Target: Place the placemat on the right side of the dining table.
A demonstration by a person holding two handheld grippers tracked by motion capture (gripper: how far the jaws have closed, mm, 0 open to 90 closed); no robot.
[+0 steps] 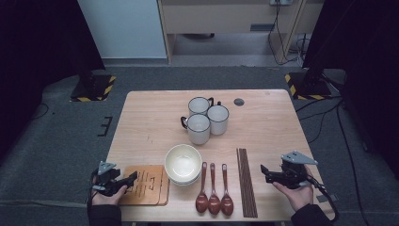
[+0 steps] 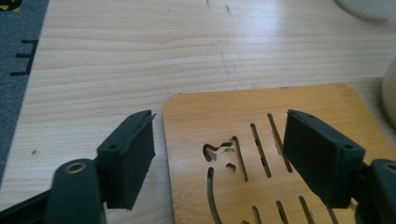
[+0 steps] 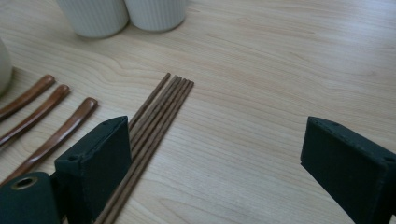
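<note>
Item: flat orange-brown wooden trivet (image 2: 280,140); our left gripper (image 2: 219,154) straddles its corner, apart; right gripper (image 3: 215,158) wide, empty. We square up before pinching.

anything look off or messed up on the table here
Nothing stands out. The three mugs stand upright in a cluster, the stacked bowls sit level, the three spoons and the chopsticks lie in neat parallel rows, and the wooden trivets lie flat. No spills or damage show.

Tan slotted trivet (image 2: 261,135); reddish-brown spoons (image 1: 214,188); white mugs (image 1: 207,120)
</note>
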